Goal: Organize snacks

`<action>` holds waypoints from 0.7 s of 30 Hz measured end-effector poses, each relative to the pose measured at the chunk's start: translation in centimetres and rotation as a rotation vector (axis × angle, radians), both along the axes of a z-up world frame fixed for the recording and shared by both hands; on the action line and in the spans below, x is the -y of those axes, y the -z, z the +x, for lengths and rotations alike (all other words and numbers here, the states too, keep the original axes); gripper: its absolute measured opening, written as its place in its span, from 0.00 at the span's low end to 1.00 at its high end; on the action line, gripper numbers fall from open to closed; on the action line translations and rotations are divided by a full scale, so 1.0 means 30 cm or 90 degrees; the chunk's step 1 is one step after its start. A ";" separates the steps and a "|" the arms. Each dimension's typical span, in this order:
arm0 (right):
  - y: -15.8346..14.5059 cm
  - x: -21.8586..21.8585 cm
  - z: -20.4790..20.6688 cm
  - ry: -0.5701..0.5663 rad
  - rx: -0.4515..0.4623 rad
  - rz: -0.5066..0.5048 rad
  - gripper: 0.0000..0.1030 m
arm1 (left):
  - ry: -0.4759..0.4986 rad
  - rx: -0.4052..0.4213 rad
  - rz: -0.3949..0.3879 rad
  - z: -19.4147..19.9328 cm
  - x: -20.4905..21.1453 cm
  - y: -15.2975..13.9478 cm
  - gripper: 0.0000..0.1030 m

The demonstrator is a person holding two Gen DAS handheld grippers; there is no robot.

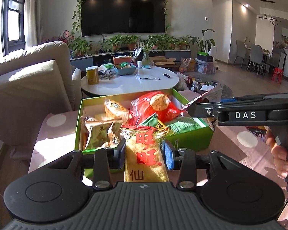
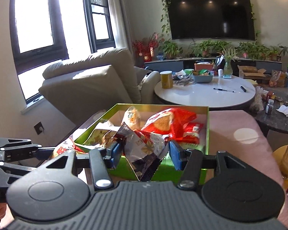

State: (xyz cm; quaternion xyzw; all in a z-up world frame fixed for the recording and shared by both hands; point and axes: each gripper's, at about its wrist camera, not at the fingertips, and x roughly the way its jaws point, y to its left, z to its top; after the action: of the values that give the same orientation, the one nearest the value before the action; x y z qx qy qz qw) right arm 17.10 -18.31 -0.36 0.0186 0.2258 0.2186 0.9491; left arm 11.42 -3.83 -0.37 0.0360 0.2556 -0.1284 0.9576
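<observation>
My left gripper [image 1: 144, 153] is shut on a gold snack packet [image 1: 146, 164] with red characters, held upright just in front of the open green box [image 1: 190, 134]. The box holds several snacks, among them a red bag [image 1: 159, 105] and green packs. In the right wrist view my right gripper [image 2: 144, 152] is shut on a crinkled silver and dark packet [image 2: 144, 147], with the pads wide apart and pressing its edges, near the front wall of the green box [image 2: 207, 126]. The right gripper [image 1: 201, 107] also shows side-on at the box's right edge. The left gripper [image 2: 48, 151] appears at far left.
The box stands on a pink cloth with white dots [image 1: 245, 140]. Behind it are a white round table [image 1: 128, 88] with a yellow can, pens and a tray, a beige sofa [image 1: 28, 80] on the left, and a dark low table [image 2: 278, 118] on the right.
</observation>
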 end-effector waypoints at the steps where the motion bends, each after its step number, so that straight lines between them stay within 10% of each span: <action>1: -0.001 0.005 0.009 0.004 0.002 0.002 0.77 | 0.001 0.000 0.001 0.014 0.005 -0.003 0.36; 21: 0.023 0.059 0.152 0.031 -0.014 0.022 0.77 | -0.035 -0.028 -0.011 0.281 0.038 0.020 0.36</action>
State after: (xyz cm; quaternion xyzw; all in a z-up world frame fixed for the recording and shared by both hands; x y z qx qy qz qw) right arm 21.67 -20.07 -1.05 0.0431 0.2321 0.1994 0.9511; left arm 19.86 -4.96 -0.96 0.0182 0.2767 -0.1049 0.9550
